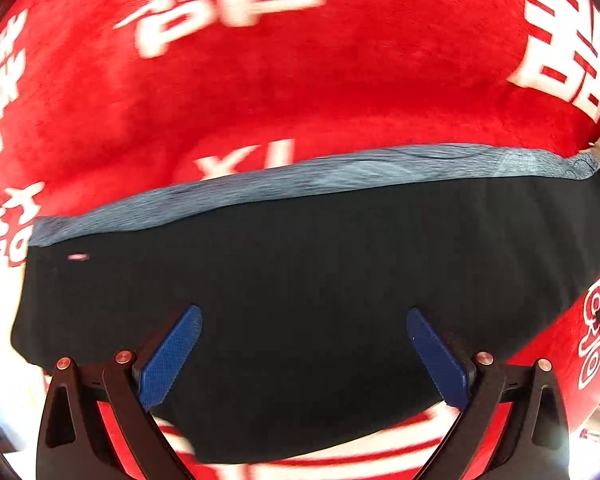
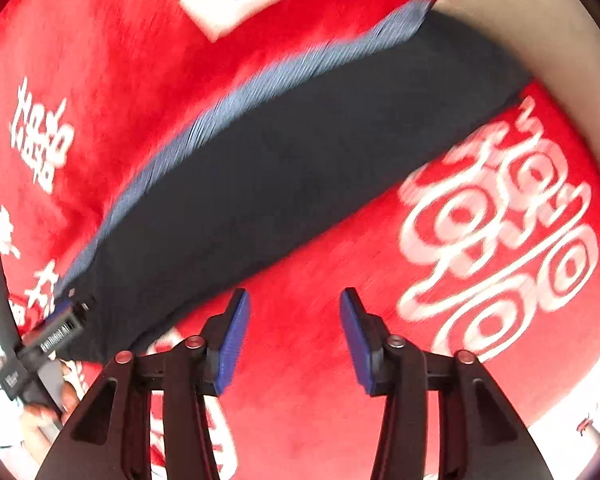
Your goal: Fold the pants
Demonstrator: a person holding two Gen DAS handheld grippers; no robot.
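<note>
**Pants flat on red cloth, both tools empty**

Left wrist view: the left tool [image 1: 304,350] gapes wide over the dark pants [image 1: 300,280], which fill mid-frame on the cloth [image 1: 260,92].

Right wrist view: the right tool [image 2: 294,336], partly open, grips nothing; the pants [image 2: 280,160] run diagonally from lower left to upper right.

- Dark navy pants [image 2: 284,168], folded into a long band with a lighter blue edge, lying diagonally across a red cloth [image 2: 320,380] with white lettering.
- Right tool [image 2: 294,340] above bare cloth, blue pads [image 2: 232,344] apart, gripping nothing.
- Left tool [image 2: 52,340] at the pants' lower-left end.
</note>
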